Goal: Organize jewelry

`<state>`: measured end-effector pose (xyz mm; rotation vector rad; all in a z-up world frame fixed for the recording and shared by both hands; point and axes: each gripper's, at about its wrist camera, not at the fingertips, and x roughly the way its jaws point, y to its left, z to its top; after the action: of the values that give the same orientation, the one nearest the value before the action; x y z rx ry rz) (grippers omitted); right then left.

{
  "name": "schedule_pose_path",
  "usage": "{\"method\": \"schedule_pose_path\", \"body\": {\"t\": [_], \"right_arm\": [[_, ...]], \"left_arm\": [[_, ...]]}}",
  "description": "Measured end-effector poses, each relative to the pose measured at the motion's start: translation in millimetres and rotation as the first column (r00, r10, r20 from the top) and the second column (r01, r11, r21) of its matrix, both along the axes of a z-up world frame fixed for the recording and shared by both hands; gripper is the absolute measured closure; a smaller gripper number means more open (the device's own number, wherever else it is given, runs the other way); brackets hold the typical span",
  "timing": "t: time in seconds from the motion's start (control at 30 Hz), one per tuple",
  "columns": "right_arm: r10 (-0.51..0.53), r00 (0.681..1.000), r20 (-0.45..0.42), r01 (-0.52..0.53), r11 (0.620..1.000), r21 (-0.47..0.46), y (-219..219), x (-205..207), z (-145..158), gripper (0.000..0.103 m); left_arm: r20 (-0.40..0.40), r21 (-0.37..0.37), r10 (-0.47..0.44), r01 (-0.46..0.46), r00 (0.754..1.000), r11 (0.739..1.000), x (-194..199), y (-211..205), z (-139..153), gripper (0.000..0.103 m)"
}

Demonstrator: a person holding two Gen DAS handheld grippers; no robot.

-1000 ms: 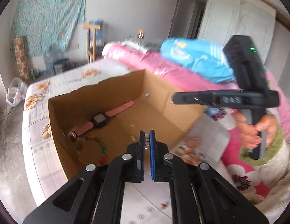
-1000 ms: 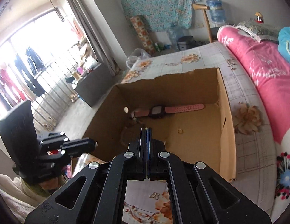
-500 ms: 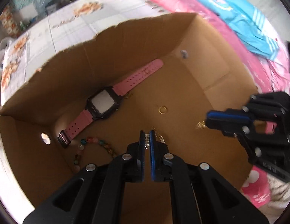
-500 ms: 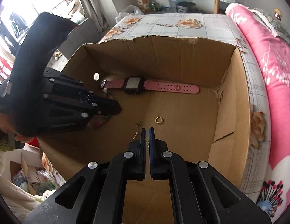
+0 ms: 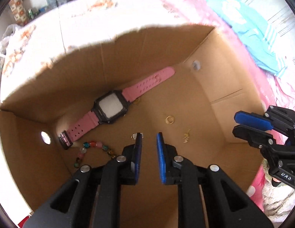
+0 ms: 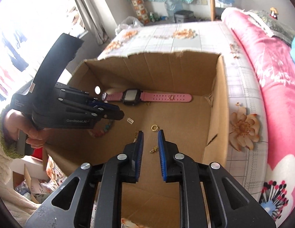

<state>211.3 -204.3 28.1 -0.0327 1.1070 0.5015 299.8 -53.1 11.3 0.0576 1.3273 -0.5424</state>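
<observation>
An open cardboard box point(image 5: 219, 87) point(image 6: 217, 102) holds a pink-strapped watch point(image 5: 113, 106) point(image 6: 132, 96), a gold ring point(image 5: 169, 119) point(image 6: 154, 127), a bead bracelet point(image 5: 90, 146) point(image 6: 101, 131) and a small gold chain piece point(image 5: 186, 136) point(image 6: 154, 149). My left gripper point(image 5: 149, 138) point(image 6: 120, 115) is open over the box floor, a small clear tag point(image 6: 130, 121) at its left fingertip. My right gripper point(image 6: 150, 136) point(image 5: 238, 123) is open above the chain piece and empty.
The box stands on a floral bedsheet point(image 6: 240, 87). A pink blanket point(image 6: 269, 70) and a blue garment point(image 5: 246, 26) lie to the right. Curtains and a window point(image 6: 43, 19) are at left, clutter below the bed edge point(image 6: 39, 186).
Both grippers have opened from shut. Both have moved down into the box over the last second. A small clear tag now shows at the left fingertip.
</observation>
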Motion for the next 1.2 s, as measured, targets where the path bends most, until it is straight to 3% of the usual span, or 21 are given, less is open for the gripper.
{"method": "schedule_pose_path", "body": {"t": [0.13, 0.23, 0.3, 0.4, 0.5, 0.63, 0.87, 1.03, 1.2], "right_arm": [[-0.018, 0.997, 0.080, 0.014, 0.998, 0.055, -11, -20, 25, 0.074], [-0.040, 0.989, 0.145, 0.025, 0.994, 0.104, -22, -42, 44, 0.068], [-0.060, 0.982, 0.178, 0.033, 0.989, 0.146, -30, -57, 54, 0.062], [-0.094, 0.972, 0.218, 0.049, 0.978, 0.203, -43, -82, 65, 0.057], [-0.133, 0.961, 0.240, 0.075, 0.968, 0.238, -52, -105, 67, 0.050], [-0.195, 0.951, 0.240, 0.147, 0.968, 0.203, -59, -131, 59, 0.041], [-0.245, 0.946, 0.214, 0.263, 0.963, -0.059, -48, -158, 11, 0.028], [-0.221, 0.960, 0.170, 0.260, 0.928, -0.265, -28, -164, -39, 0.026], [-0.258, 0.956, 0.140, 0.291, 0.901, -0.322, -24, -164, -68, 0.023]], "left_arm": [[0.165, -0.049, -0.015, 0.023, 0.986, 0.999, -29, 10, 44, 0.078], [0.305, -0.087, -0.024, 0.053, 0.952, 0.995, -67, 22, 78, 0.062], [0.401, -0.099, -0.026, 0.071, 0.916, 0.993, -100, 32, 96, 0.046], [0.488, -0.132, -0.013, 0.089, 0.873, 0.987, -144, 49, 110, 0.033], [0.519, -0.167, 0.006, 0.095, 0.855, 0.981, -178, 65, 110, 0.024], [0.490, -0.182, -0.006, 0.109, 0.872, 0.977, -214, 73, 88, 0.016], [0.347, -0.171, 0.047, 0.014, 0.937, 0.985, -237, 61, 19, 0.012], [0.310, -0.074, 0.094, -0.075, 0.946, 0.994, -230, 45, -27, 0.012], [0.319, 0.058, 0.081, -0.105, 0.944, 0.993, -220, 30, -52, 0.012]]}}
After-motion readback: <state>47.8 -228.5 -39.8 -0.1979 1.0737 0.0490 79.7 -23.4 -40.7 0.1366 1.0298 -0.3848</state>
